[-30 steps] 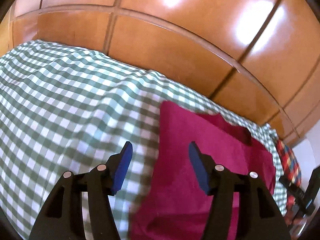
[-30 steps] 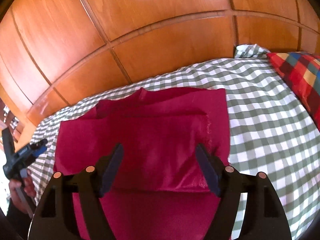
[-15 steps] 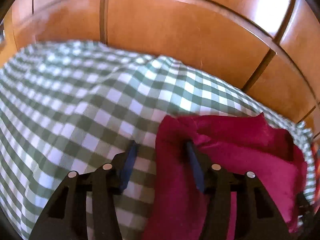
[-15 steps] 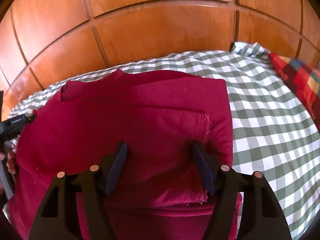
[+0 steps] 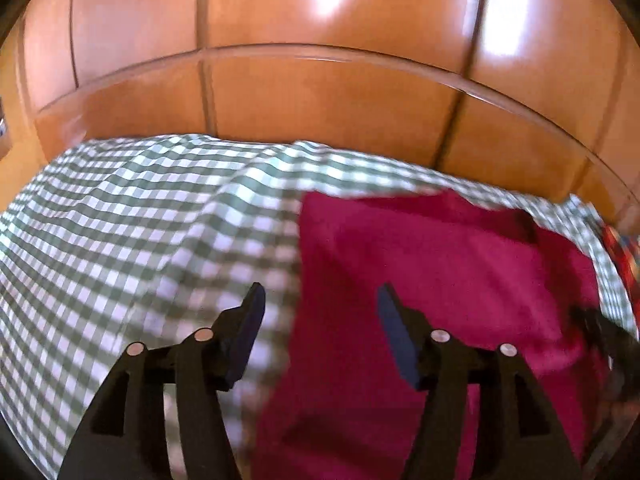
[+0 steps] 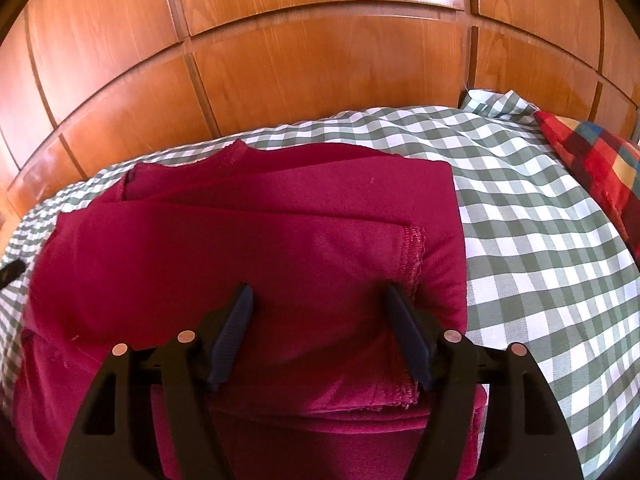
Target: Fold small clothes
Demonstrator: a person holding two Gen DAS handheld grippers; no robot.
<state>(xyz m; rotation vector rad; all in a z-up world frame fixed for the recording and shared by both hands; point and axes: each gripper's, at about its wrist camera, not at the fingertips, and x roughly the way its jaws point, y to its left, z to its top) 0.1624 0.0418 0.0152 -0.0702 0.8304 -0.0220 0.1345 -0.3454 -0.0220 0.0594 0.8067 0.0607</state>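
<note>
Right wrist view: the right hand-held gripper (image 6: pixel 316 300) hangs with its jaws spread wide and empty over a folded crimson garment (image 6: pixel 248 240), which lies on a bed's green-and-white checked sheet (image 6: pixel 540 240) in front of a wooden panelled wall (image 6: pixel 320 60). Left of the garment's left edge, the left hand-held gripper (image 5: pixel 320 304) is also wide and empty. A multicoloured plaid cushion (image 6: pixel 596 160) lies right of the garment.
</note>
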